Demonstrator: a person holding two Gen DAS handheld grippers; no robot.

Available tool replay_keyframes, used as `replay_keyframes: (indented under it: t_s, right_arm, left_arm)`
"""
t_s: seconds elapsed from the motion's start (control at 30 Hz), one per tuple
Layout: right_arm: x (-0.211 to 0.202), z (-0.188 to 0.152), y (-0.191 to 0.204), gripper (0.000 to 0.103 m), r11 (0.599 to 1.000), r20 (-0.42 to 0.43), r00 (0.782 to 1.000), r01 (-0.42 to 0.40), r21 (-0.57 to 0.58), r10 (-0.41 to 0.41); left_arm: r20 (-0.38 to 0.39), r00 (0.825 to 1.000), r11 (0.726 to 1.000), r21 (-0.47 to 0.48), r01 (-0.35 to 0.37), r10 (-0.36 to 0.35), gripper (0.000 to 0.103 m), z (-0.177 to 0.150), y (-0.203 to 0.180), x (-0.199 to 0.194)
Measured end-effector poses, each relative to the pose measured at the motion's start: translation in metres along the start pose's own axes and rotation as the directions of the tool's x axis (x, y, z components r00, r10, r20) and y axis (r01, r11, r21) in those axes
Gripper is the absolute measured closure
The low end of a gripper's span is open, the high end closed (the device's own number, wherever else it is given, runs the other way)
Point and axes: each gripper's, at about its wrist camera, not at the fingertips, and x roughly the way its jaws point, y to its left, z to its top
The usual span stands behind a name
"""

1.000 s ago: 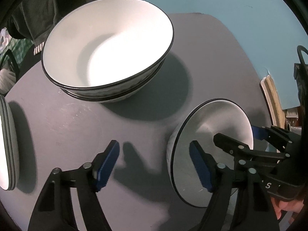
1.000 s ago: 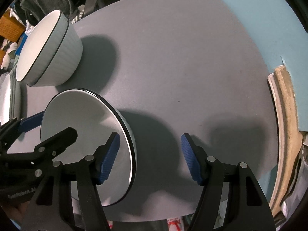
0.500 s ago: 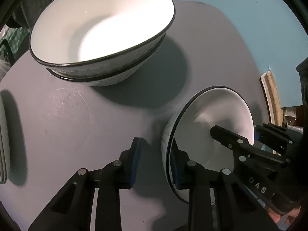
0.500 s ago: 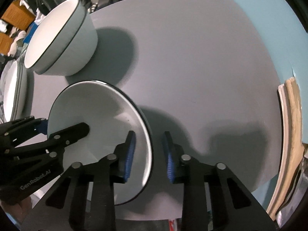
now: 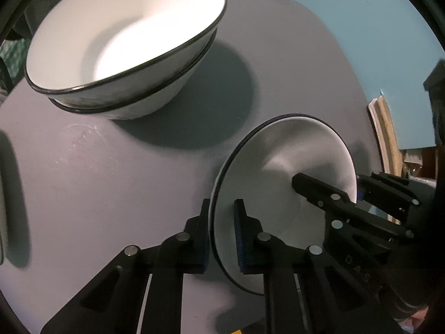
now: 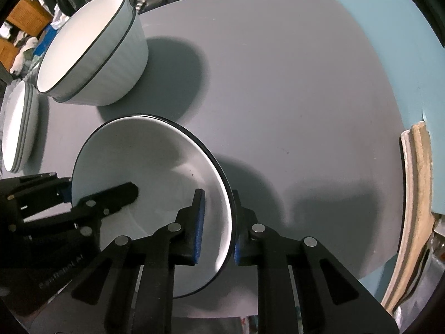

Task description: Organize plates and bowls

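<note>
Now bowl (image 6: 155, 167) upright, mouth up, rim gripped

The bowl (image 6: 155, 172) is white with a thin black rim — so are the two stacked bowls (image 5: 125, 44), their outer walls faintly ribbed. The tabletop (image 6: 278, 83) is plain grey against a teal floor (image 5: 347, 14). Both tongs (image 5: 221, 233) (image 6: 215, 228) are black with blue pads (image 6: 198, 222).

Grey rounded bench (image 6: 278, 83), matte, catching hard shadows; teal floor (image 6: 403, 41) lying beyond; tan wooden piece (image 6: 417, 194) sitting beside bench edge; orange-brown wooden furniture (image 6: 25, 16) showing far left.
</note>
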Motion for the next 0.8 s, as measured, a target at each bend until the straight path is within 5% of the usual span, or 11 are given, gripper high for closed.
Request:
replay_keyframes:
  t_s: [0.8]
  right_arm:
    - [-0.037,0.009,0.041,0.094,0.997,0.047,0.999,0.024,-0.076,-0.021]
  left_arm:
    - [0.07,0.997,0.995,-0.095,-0.006,0.013,0.092,0.005,0.011,-0.044]
